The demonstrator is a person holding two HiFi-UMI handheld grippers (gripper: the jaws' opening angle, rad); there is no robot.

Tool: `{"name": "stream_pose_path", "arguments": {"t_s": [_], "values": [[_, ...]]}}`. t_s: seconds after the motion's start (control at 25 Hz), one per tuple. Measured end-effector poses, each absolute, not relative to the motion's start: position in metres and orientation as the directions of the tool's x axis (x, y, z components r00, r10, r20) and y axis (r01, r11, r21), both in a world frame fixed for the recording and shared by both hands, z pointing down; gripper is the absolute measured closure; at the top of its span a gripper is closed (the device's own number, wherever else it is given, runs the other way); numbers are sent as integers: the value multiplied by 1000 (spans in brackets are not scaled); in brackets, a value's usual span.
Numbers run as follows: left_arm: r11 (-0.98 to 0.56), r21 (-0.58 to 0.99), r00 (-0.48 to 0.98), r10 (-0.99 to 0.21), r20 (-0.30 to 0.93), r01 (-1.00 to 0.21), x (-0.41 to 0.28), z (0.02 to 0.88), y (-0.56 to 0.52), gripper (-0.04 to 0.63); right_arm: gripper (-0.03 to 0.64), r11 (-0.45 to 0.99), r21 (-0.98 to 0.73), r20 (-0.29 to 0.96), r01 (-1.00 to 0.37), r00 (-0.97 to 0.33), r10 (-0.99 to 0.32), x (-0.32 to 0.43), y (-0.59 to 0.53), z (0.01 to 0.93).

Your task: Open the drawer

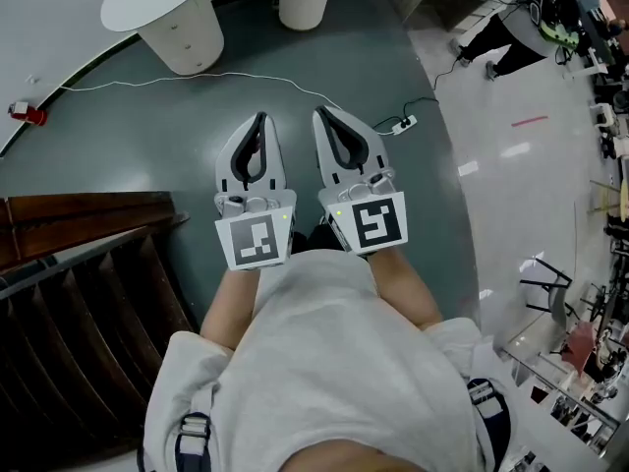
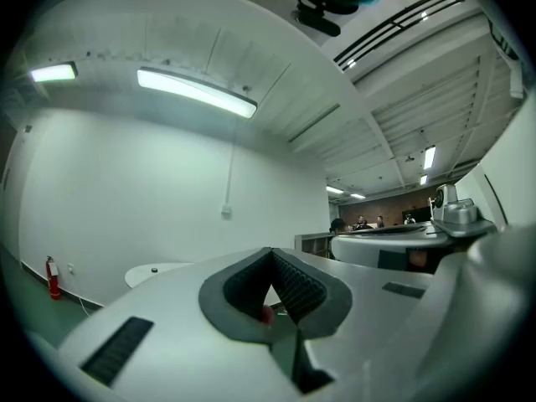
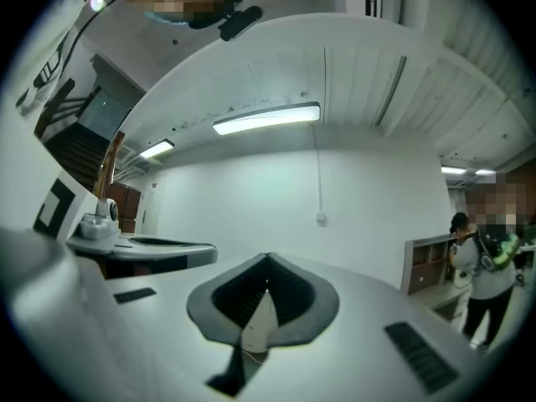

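No drawer shows plainly in any view; a low wooden shelf unit (image 3: 431,262) stands far off at the right of the right gripper view. The person holds both grippers level and side by side in front of the body, over dark green floor. In the head view my left gripper (image 1: 259,118) has its jaws closed tip to tip with nothing between them, and my right gripper (image 1: 321,113) looks the same. Seen from its own camera, the left gripper (image 2: 270,251) points at a bare white wall. The right gripper (image 3: 266,258) also faces that wall, empty.
A white pedestal table (image 1: 182,28) stands ahead, with a white cable (image 1: 216,75) and a power strip (image 1: 403,123) on the floor. Dark wooden stairs (image 1: 79,264) rise at the left. A red fire extinguisher (image 2: 54,276) stands by the wall. A person (image 3: 490,283) stands at the right.
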State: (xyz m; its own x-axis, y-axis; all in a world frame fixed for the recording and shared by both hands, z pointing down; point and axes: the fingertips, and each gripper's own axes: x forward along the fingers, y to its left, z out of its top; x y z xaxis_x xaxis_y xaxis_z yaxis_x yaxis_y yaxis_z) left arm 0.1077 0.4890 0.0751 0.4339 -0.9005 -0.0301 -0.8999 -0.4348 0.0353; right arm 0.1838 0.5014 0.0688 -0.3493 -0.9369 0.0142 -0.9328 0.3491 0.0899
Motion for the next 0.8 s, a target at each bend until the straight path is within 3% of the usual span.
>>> {"name": "stream_pose_path", "arguments": {"t_s": [0.4, 0.8], "values": [[-417, 39, 417, -909, -8, -908, 114, 85, 444, 589, 604, 391, 64, 14, -918, -391, -920, 191, 456, 74], [-334, -6, 334, -942, -21, -942, 130, 71, 310, 589, 604, 496, 25, 0, -868, -496, -868, 210, 314, 78]]}}
